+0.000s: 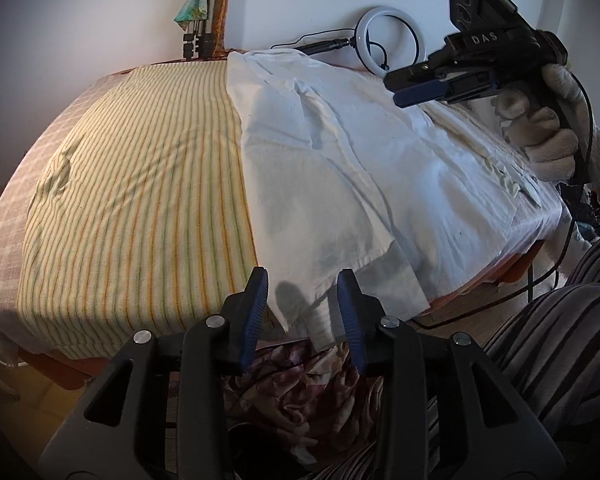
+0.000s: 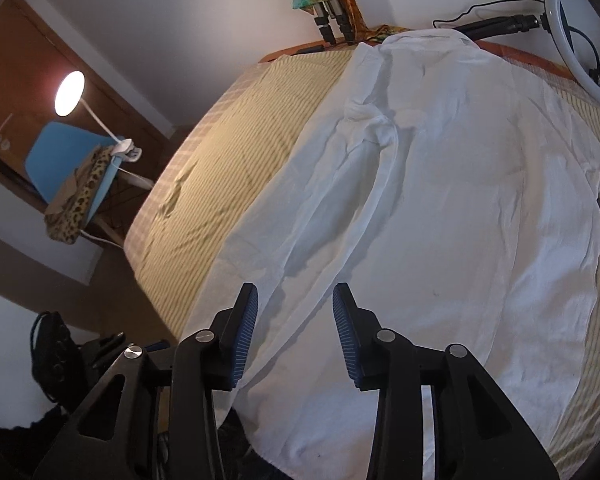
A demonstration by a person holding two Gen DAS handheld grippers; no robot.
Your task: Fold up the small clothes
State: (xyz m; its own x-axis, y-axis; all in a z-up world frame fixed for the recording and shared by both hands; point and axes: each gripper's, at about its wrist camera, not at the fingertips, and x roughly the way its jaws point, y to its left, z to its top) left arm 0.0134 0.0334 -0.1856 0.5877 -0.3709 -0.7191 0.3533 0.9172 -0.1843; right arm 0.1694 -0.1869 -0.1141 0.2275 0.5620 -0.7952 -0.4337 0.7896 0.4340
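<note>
I have a white shirt [image 2: 440, 208] spread out on the surface [image 1: 132, 184], which is covered with a yellow striped cloth [image 1: 140, 200]. The shirt takes up the right half of the cloth in the left wrist view, its collar end toward the far wall and its lower edge hanging over the near side of the surface. One sleeve [image 2: 340, 208] is laid along the body of the shirt, running from the shoulder down toward me.

My left claw [image 1: 303, 300] is open, fingers spread, sitting at the near edge of the surface. A corner of the shirt's hem [image 1: 296, 304] hangs down between the two blue pads [image 1: 258, 300], but neither pad presses on it as far as I can see.

My right claw [image 2: 296, 332] is open too, held over the near part of the shirt with the sleeve's lower end showing between its fingers. I cannot tell whether it touches the fabric. From the left camera I see that same right claw [image 1: 404, 88] out over the far right of the shirt, clear above it, gripped by a hand in a pale knit glove [image 1: 548, 136].

A ring light [image 1: 392, 40] leans against the far wall behind the shirt, and a lit lamp [image 2: 70, 94] stands off to the left beside a blue chair [image 2: 60, 160].
</note>
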